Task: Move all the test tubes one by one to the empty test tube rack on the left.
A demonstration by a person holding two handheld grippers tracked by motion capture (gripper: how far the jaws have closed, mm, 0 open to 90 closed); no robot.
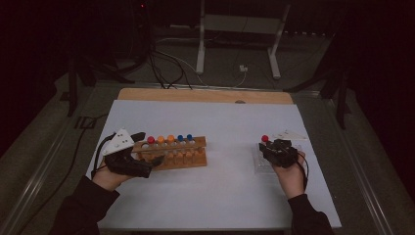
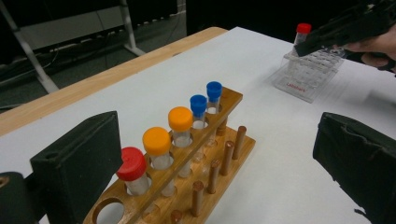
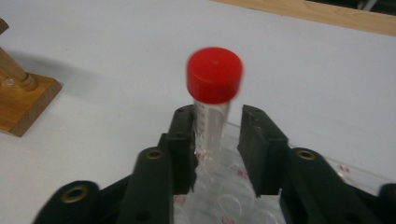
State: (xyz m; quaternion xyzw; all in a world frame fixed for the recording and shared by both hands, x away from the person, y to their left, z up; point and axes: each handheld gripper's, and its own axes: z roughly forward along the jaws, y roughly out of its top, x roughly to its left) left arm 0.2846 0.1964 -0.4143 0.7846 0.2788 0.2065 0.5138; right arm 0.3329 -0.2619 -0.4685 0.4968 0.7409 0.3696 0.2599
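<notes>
The wooden rack [image 2: 187,154] held five capped tubes: one red [image 2: 131,164], two orange [image 2: 157,141], two blue [image 2: 198,105]. A sixth, red-capped tube [image 3: 212,100] stood in the clear tray [image 2: 308,77], between the right gripper's [image 3: 217,140] parted fingers. The left gripper's [image 2: 219,163] fingers stood wide apart beside the rack.

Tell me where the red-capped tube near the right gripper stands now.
The red-capped tube stands upright in the clear plastic rack on the right side of the table, between the jaws of the right gripper, far from the wooden rack.
</notes>
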